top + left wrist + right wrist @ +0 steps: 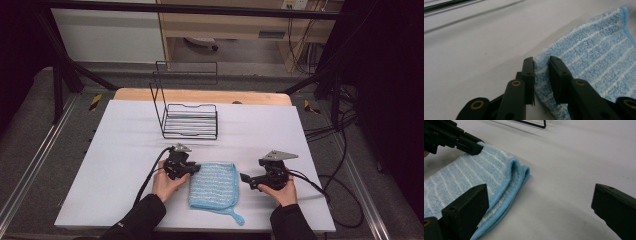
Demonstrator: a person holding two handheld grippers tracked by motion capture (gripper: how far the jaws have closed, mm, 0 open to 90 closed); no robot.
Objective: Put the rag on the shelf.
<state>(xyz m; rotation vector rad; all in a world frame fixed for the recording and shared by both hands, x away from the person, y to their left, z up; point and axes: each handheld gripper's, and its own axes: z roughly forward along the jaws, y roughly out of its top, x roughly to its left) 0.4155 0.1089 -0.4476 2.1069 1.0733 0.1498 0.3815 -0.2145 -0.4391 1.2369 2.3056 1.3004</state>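
Cloth [214, 186] (folded), blue, white-striped

The person wears black sleeves [142, 215]. Each tool [196, 169] is black, topped by a grey three-cornered plate [181, 148], with brass-ringed screws [516, 83] and a black cable [150, 176].

A black wire rack [190, 120] with a tall wire back stands on the far middle of the white table sheet [120, 145]. Beyond it, a light wooden board edge [200, 96] runs left to right.
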